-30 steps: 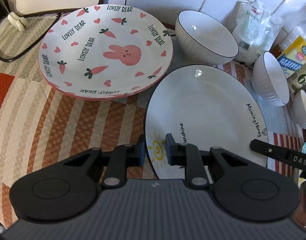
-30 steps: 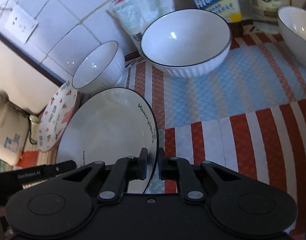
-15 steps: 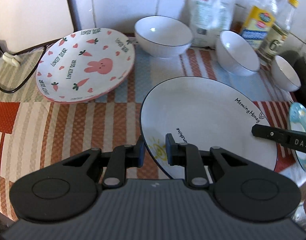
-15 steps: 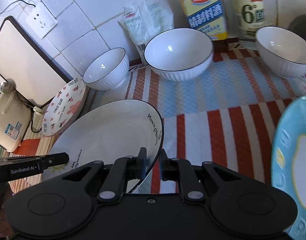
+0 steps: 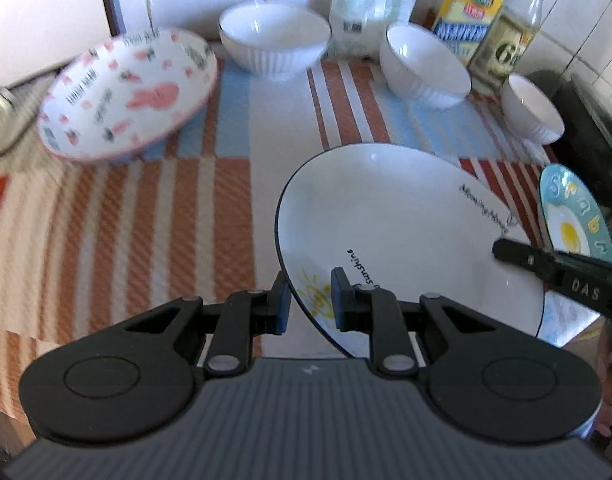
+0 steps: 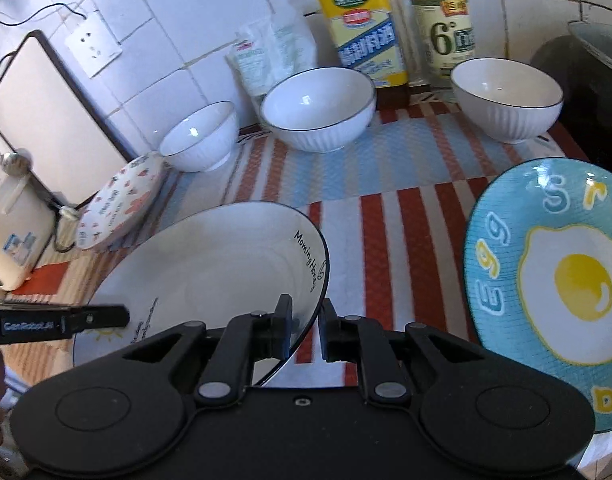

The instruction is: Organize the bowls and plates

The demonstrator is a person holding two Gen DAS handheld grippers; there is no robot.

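Note:
Both grippers carry one white plate (image 5: 405,220) with a dark rim and a sun drawing. My left gripper (image 5: 309,300) is shut on its near-left rim. My right gripper (image 6: 306,330) is shut on the plate's (image 6: 210,272) right rim by the "Morning Honey" lettering. The plate hangs tilted above the striped mat (image 5: 146,220). A pink rabbit plate (image 5: 130,92) lies at the back left. A blue egg plate (image 6: 553,280) lies at the right. Three white bowls (image 6: 317,114) (image 6: 198,136) (image 6: 505,98) stand along the back.
Two bottles (image 6: 361,28) (image 6: 441,24) and a plastic bag (image 6: 270,56) stand against the tiled wall. A white board (image 6: 54,120) leans at the back left beside a cream appliance (image 6: 14,240). A dark stove (image 5: 585,132) sits at the right.
Both grippers have pulled the white plate back and up from beside the rabbit plate, toward the right. The blue egg plate and third bowl have come into view.

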